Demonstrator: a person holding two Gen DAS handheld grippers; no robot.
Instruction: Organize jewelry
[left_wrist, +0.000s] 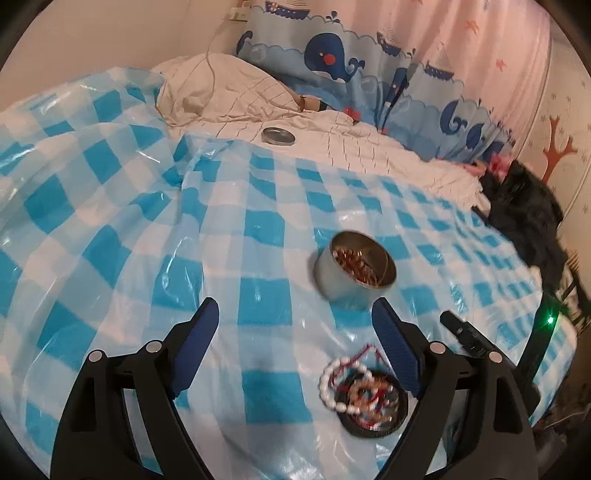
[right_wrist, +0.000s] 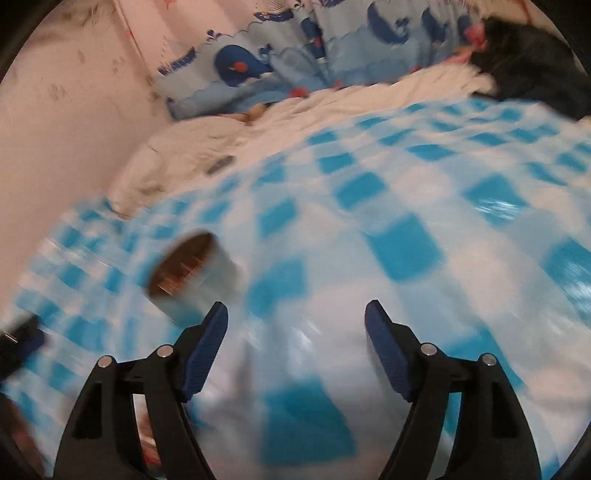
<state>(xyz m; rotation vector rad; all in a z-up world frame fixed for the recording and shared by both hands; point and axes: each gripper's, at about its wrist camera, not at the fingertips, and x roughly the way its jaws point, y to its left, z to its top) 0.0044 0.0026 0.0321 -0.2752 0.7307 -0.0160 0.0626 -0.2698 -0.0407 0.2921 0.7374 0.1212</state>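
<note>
Pearl bracelet (left_wrist: 341, 387) heaped with red-threaded bangles on dark lid (left_wrist: 373, 430), near open tin (left_wrist: 354, 269) of gold pieces, on checked plastic sheet (left_wrist: 129, 258). Left gripper (left_wrist: 295, 354), right gripper (right_wrist: 295, 347): spread wide, empty. Risk: snagged threads dragging whole tangle; tin tipping.
</note>
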